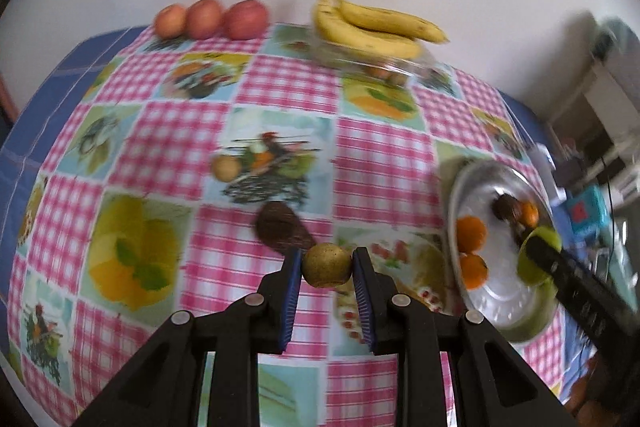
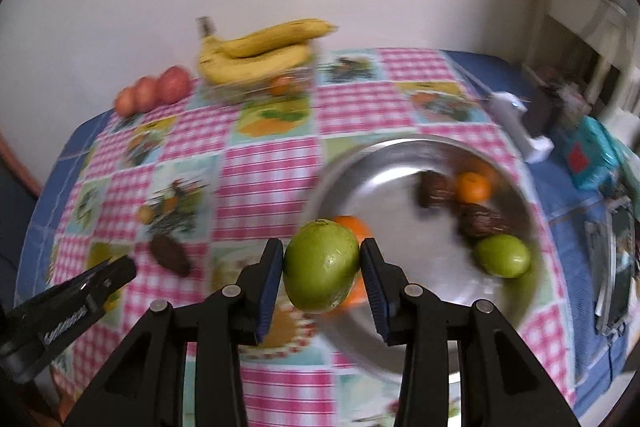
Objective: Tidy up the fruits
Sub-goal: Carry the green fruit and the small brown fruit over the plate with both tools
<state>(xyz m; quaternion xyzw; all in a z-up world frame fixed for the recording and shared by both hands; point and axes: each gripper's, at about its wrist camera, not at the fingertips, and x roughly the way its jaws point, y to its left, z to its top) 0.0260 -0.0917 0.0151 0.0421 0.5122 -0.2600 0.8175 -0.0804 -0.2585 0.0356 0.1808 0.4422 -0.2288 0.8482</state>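
Though blurred, left hand-held gripper grips (seemingly) a kiwi.

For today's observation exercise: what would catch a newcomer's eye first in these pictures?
Each claw grips a fruit: the right claw a large green fruit above the round steel bowl, the left claw a small brownish-green round fruit. A yellow banana bunch sits at the table's far edge.

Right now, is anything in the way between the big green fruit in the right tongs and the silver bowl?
Nothing visible blocks it. The right tongs hold the green fruit at the near rim of the silver bowl. The oranges, brown fruits and another green fruit sit inside, with bare metal left.
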